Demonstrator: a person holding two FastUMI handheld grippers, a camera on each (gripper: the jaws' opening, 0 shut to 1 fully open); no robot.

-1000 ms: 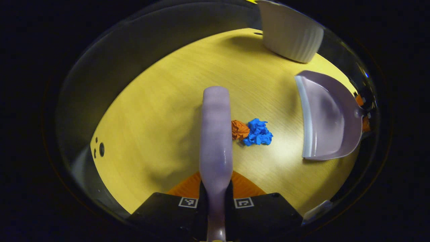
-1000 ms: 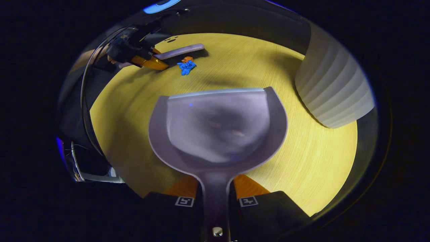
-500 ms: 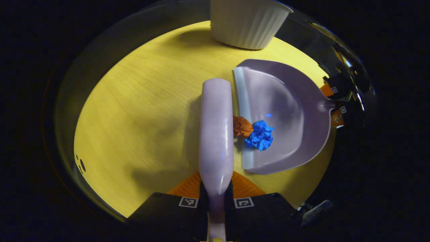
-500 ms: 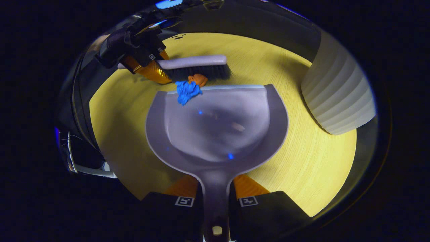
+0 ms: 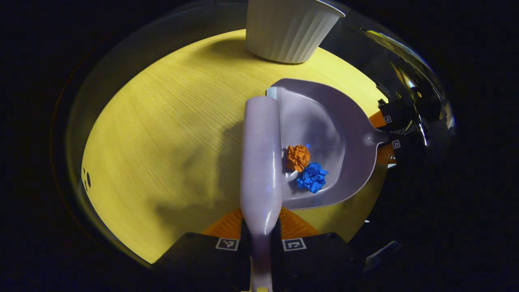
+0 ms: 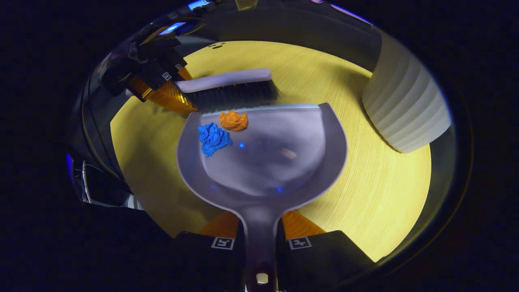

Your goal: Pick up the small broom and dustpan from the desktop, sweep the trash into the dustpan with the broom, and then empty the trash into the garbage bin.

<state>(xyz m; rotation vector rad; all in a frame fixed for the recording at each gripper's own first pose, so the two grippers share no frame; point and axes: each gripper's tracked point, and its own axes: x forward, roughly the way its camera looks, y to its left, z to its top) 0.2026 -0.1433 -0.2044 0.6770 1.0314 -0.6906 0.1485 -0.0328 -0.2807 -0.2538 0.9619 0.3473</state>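
With both scraps, orange (image 6: 233,120) and blue (image 6: 213,138), lying inside the dustpan (image 6: 263,162) near its lip, the left gripper (image 5: 261,239), clamped on the broom (image 5: 261,158), should guard that lip while the right gripper (image 6: 261,239), clamped on the pan's handle, tips it back before heading for the bin (image 6: 405,109).

Open tabletop (image 5: 162,134) left of the broom (image 5: 261,162) in the left gripper view, bare out to its edge. Dustpan (image 6: 263,158) mouth closed off by the broom bristles along its lip. White ribbed bin (image 6: 405,109) standing near the dustpan's far right, bare wood between them.
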